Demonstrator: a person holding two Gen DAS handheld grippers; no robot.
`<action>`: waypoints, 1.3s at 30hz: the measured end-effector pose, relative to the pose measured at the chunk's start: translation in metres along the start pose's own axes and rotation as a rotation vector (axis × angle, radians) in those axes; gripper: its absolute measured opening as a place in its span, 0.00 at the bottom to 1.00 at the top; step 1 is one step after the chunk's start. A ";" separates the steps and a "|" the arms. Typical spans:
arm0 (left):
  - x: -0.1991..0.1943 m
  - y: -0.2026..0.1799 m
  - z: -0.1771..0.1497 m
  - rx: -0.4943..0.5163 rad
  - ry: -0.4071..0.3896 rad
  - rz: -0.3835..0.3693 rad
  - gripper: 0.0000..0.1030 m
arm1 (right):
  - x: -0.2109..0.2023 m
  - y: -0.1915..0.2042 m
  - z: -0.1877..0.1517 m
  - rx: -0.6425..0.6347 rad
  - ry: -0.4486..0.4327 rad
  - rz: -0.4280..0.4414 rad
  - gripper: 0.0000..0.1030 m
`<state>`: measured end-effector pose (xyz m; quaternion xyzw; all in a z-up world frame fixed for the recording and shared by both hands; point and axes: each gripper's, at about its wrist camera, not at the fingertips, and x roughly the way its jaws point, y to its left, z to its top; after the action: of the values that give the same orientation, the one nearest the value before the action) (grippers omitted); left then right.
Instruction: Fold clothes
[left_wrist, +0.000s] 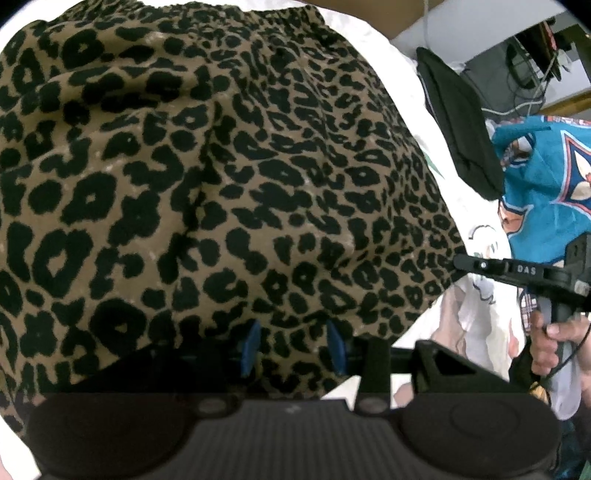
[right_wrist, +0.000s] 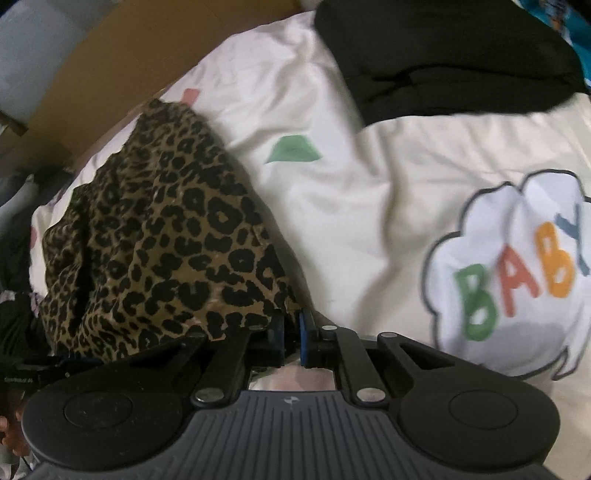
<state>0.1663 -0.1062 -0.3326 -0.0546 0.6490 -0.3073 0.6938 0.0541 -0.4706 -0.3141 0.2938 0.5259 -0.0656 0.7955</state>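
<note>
A leopard-print garment fills the left wrist view and drapes over my left gripper. Its blue pads stand a little apart with a thick fold of the cloth between them. In the right wrist view the garment is bunched on the white bed cover. My right gripper is shut on its near right corner. The left wrist view also shows the right gripper pinching the garment's right edge, with a hand on its handle.
A folded black garment lies at the far right of the bed. A teal jersey is heaped beyond it. The cover carries a "BABY" cloud print. A cardboard panel runs along the far left side.
</note>
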 end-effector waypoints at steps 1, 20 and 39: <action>0.001 -0.001 0.000 -0.001 0.005 -0.005 0.42 | -0.001 -0.003 0.001 0.005 -0.002 -0.003 0.05; -0.054 0.033 -0.044 -0.101 -0.087 0.035 0.54 | -0.003 -0.036 -0.004 0.081 -0.019 0.108 0.37; -0.009 0.046 -0.082 -0.282 -0.037 -0.098 0.22 | 0.005 -0.047 -0.012 0.176 -0.038 0.163 0.02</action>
<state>0.1066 -0.0389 -0.3591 -0.1888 0.6694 -0.2457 0.6752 0.0273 -0.5020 -0.3407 0.4030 0.4772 -0.0522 0.7792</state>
